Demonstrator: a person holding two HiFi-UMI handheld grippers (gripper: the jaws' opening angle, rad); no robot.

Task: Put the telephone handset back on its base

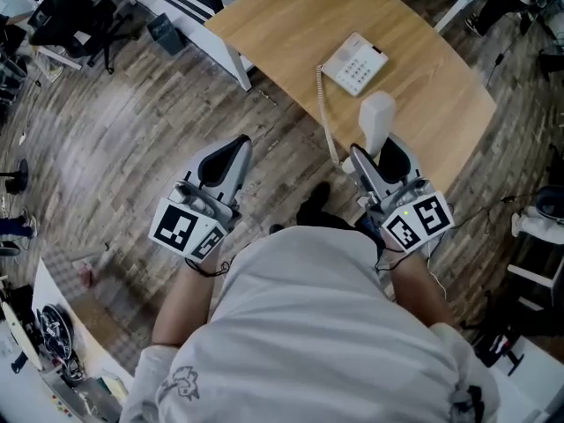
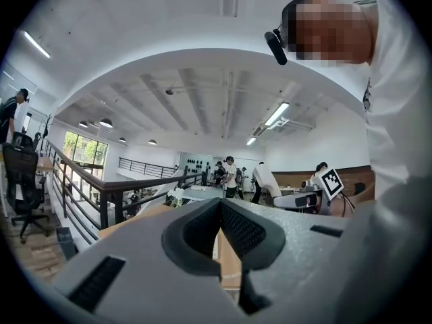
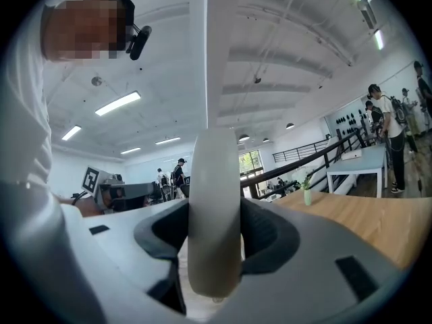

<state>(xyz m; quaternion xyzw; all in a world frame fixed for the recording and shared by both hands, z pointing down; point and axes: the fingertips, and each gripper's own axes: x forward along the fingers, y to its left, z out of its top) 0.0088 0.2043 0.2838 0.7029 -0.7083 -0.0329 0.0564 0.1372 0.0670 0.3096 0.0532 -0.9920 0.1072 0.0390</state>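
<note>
White plastic, smooth and rounded at its end, made up the telephone handset [image 1: 377, 122] in the head view. It was off the base [image 1: 354, 63], on the person's side of it and apart from it. The base was white too, with rows of keys, lying flat on a wooden table [image 1: 282, 25]. A coiled cord [image 1: 323, 104] ran from the base's left side towards the person. The right gripper [image 1: 374, 154] was held out towards the base, its marker cube nearest the person's body, and its jaws were closed on the handset's lower part. The handset's long axis ran along the jaws, with its free end pointing towards the base. The left gripper [image 1: 236, 144] was held well to the left of the base, off the table, pointing the same general way.

From the left gripper view, that gripper's two dark pads met at their tips with nothing between them. The handset rose above the right gripper, far over on the right.

From the right gripper view, the handset stood straight up between the jaws, filling the gap. A pad pressed on each of its sides, and its long axis ran up to the frame's top.
</note>
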